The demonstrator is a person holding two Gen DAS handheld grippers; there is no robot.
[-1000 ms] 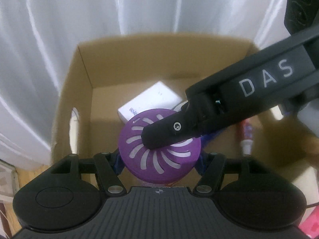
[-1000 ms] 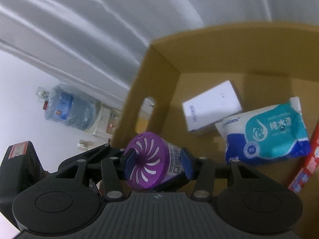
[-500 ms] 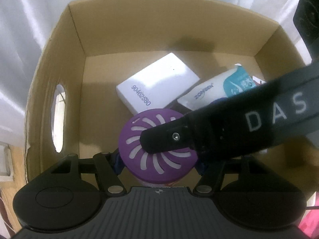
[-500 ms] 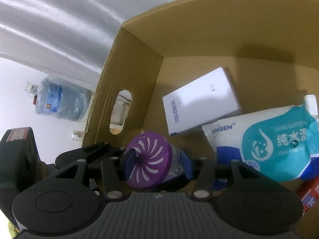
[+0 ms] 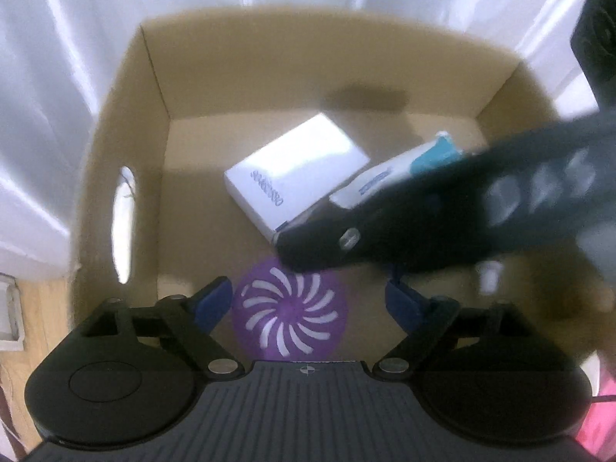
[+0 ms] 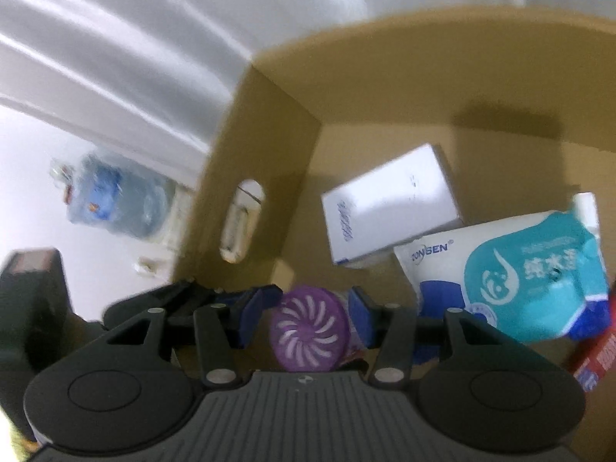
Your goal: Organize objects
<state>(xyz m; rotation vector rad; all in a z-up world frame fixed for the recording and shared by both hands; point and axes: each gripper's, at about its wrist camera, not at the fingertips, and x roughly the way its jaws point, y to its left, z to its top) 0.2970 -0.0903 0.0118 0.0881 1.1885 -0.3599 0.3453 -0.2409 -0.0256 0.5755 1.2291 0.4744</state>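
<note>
Purple canister (image 5: 290,321) sits low in the cardboard box (image 5: 127,123), near the white carton (image 5: 296,177) and wipes pack (image 6: 535,273). Left tool (image 5: 308,302) jaws opening, clear of it; right tool (image 6: 308,317) also gapped, slightly opening. Drop looks done; withdrawal remains.

Matt brown cardboard box (image 5: 127,177), glossy plastic wipes pack (image 6: 531,269), smooth white carton (image 5: 296,177), and a seemingly plastic purple lid (image 5: 290,317).

purple-lidded canister (image 5: 290,321) inside cardboard box (image 5: 127,146)
</note>
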